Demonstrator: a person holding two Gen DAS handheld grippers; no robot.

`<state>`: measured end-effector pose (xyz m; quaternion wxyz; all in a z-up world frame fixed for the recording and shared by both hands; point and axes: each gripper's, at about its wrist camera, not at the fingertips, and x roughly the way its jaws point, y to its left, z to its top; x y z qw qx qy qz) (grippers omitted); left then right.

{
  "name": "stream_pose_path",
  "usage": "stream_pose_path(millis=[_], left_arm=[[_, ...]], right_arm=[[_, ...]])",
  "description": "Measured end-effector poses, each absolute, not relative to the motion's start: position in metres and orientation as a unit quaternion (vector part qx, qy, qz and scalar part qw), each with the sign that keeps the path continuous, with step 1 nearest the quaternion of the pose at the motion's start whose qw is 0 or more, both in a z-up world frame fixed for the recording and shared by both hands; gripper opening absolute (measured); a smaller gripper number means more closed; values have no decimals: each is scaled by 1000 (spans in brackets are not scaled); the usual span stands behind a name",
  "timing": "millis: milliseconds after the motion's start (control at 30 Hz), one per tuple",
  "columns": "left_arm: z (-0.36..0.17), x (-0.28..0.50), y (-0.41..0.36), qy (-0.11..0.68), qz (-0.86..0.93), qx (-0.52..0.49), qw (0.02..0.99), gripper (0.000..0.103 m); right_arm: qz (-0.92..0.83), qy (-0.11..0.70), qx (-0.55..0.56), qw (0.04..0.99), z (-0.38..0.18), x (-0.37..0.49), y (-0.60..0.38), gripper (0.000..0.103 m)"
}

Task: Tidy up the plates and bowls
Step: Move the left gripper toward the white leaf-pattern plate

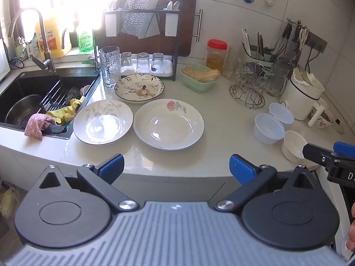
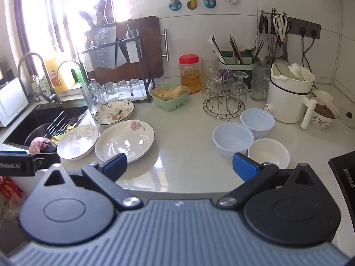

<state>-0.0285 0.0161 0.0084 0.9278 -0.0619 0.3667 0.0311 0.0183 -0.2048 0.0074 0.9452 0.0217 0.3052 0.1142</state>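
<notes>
Both tongs are hanging released over the bench's front edge: left tongs, right tongs. Three plates are sitting by the sink at the bench's left end. Three bowls are clustering, touching, toward the right end, near the white pot.

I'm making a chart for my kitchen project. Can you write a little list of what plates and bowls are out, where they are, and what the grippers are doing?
plates: white plate with pink rose, white plate with grey leaves, cream plate with dark rim and flowers
plate positions: all flat on the pale countertop, near the black sink
bowls: two pale blue plastic bowls, one white ceramic bowl
bowl positions: clustered together on the right
left gripper: open, holding nothing
right gripper: open, holding nothing
stacked yet: no
</notes>
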Motion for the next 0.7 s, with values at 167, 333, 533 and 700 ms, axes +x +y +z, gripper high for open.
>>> stream_pose_path(millis=[167,333,533,700], left_arm=[[16,-27,20,363,18,-53,930,102],[21,-20,22,368,12,-51,928,102],[24,-11,16,367,-4,-43,929,102],[24,-4,12,363,-13,-42,931,102]], right_arm=[[106,300,27,948,8,22,-199,103],[103,295,27,949,13,21,-195,103],[92,287,26,953,16,21,-197,103],[88,286,28,954,17,24,-197,103]])
